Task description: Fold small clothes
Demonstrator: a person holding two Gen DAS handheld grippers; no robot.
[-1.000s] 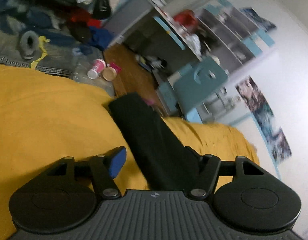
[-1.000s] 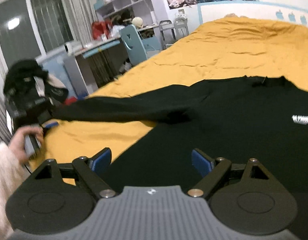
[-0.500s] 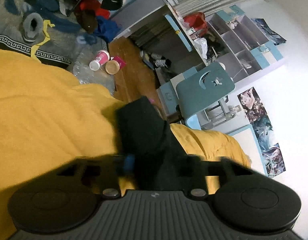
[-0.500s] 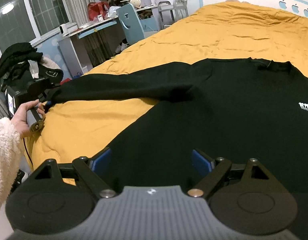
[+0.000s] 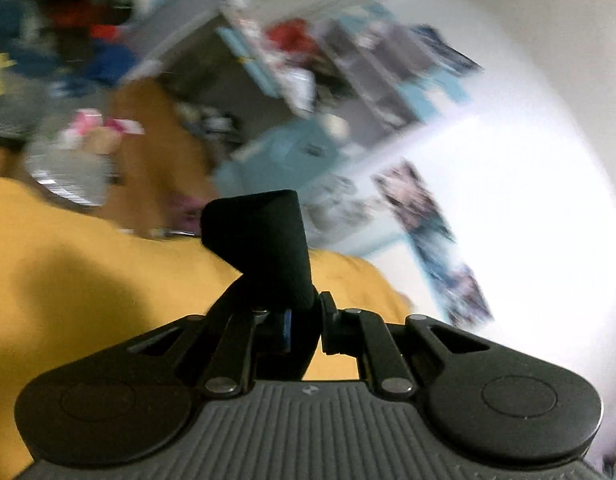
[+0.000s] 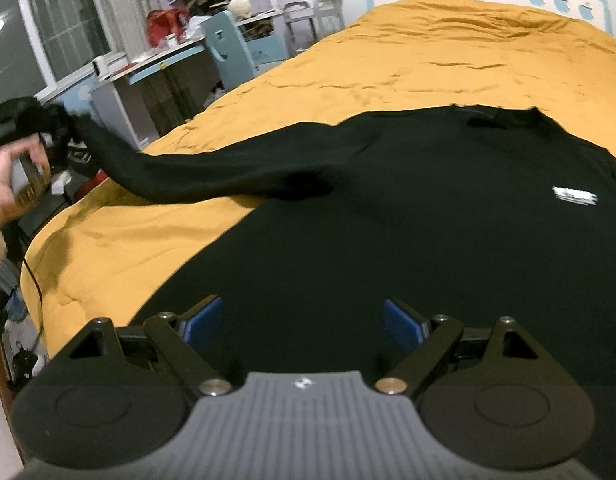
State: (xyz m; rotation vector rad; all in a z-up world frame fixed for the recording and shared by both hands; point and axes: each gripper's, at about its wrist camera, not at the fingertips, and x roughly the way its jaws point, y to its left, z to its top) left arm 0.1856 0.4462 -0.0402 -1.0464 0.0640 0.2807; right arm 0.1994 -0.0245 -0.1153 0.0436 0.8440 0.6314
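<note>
Jaws of the left gripper [image 5: 303,320] are pinching the cuff of the black sweater's [image 6: 408,240] sleeve [image 5: 263,240], holding it up off the yellow bed [image 6: 428,64], while the right gripper [image 6: 301,320] is hovering wide open and empty over the sweater's flat-lying body.

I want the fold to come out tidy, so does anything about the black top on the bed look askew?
Yes. One sleeve of the black top is pulled out sideways off the yellow bedspread, its cuff pinched in the left hand-held gripper. The body lies flat.
</note>
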